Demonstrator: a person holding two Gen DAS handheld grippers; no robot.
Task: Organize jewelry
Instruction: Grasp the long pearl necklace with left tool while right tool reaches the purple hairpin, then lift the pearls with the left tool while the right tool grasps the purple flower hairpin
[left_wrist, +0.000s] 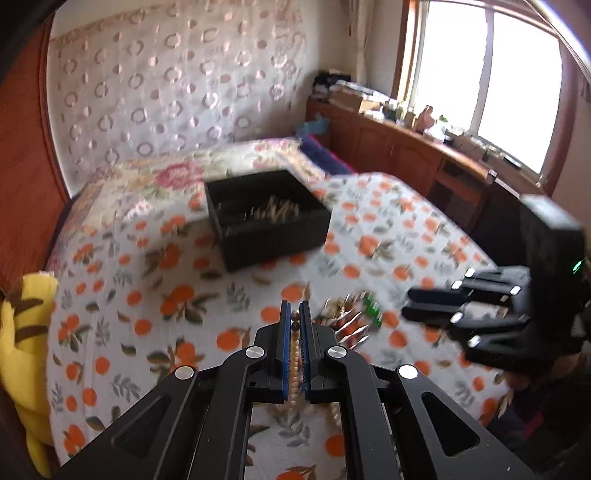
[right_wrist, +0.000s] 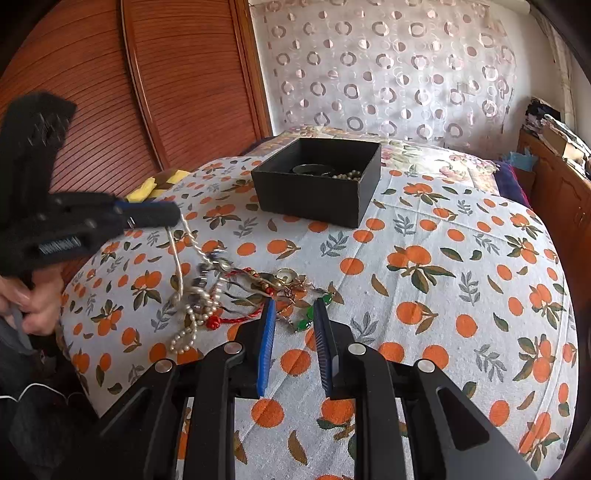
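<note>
While the left gripper (left_wrist: 294, 314) pinched a pearl necklace (left_wrist: 294, 354) lifted off the bed (right_wrist: 443, 295), the right gripper (right_wrist: 293, 306) hovered spread over the jewelry pile (right_wrist: 236, 291), near the black box (right_wrist: 314, 192).

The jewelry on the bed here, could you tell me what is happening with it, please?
A person is sorting it with two handheld grippers. The left gripper is shut on a pearl necklace, raised above the tangled jewelry pile on the orange-print bedspread. The right gripper is open just over the pile. The black box beyond already holds some pieces.
</note>
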